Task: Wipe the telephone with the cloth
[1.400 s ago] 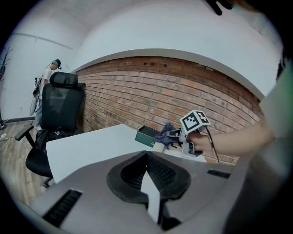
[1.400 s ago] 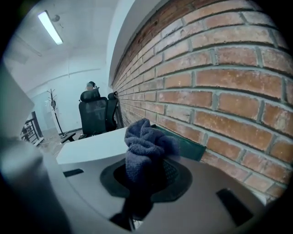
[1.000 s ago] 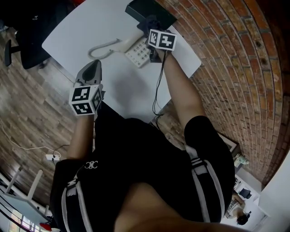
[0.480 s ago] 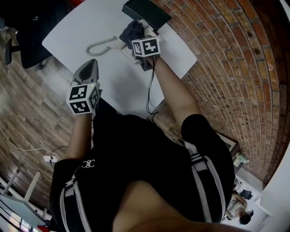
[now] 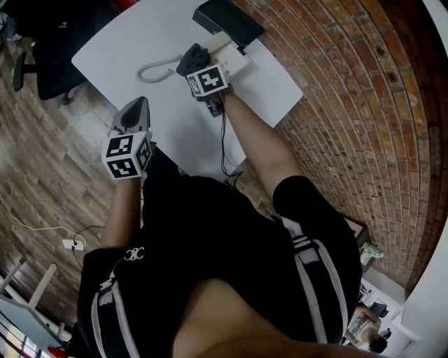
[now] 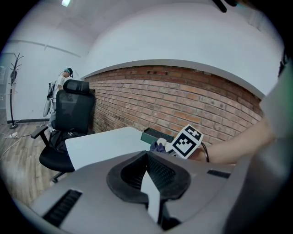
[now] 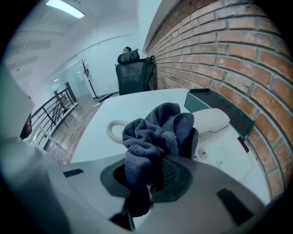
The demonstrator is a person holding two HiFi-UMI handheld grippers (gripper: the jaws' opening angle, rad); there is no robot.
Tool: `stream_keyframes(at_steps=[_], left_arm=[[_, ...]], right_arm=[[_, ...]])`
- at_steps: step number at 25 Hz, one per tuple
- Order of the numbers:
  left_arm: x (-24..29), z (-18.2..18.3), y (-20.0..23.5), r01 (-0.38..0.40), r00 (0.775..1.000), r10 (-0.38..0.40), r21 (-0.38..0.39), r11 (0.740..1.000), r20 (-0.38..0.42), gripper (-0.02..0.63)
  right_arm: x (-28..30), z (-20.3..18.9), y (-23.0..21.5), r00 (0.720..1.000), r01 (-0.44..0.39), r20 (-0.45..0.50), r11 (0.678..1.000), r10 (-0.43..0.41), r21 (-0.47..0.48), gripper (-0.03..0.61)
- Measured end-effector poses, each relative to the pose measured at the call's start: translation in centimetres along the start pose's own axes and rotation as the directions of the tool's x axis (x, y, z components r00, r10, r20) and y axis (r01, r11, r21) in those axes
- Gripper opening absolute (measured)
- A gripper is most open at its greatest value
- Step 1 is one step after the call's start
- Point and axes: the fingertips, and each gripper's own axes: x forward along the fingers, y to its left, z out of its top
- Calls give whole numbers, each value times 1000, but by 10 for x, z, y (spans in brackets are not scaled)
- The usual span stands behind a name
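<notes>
The left gripper has its jaws together with nothing between them. Past it, the white bench runs to the brick wall. A forearm reaches in from the right, with a marker cube touching a dark cloth. A black office chair stands on the left.

Brick wall right of telephone; dark box behind; table left bare.
</notes>
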Motion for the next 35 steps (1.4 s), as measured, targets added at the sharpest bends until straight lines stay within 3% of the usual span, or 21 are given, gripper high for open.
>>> stream_keyframes(at_steps=[6,17,23,27,32,35], left_arm=[[-12,1,5,-21,1000,21,-4,1000,13,-6],[-15,-3,6,-6,1000,6,-1,1000,7,-6],[-8,-1,4,15,1000,-15,11,1000,1,-6],[-6,-1,4,23,1000,-23,20,1000,-7,-7],[-7,-3,9,12,1000,-12,15,1000,-15,-6],[-6,-6,12,5,1000,-4,9,1000,-21,-6]], right_arm=[[8,-13,14,999,14,-48,994,-19,-113,48],[-4,-22,-32,993,72,-82,986,-85,-152,48],[-16,-11,-81,973,212,-69,970,-221,-123,49],[-16,-6,-102,962,248,-76,958,-261,-146,51],[-25,3,-146,931,343,-86,932,-354,-117,51],[-30,2,-161,913,378,-91,910,-397,-173,51]])
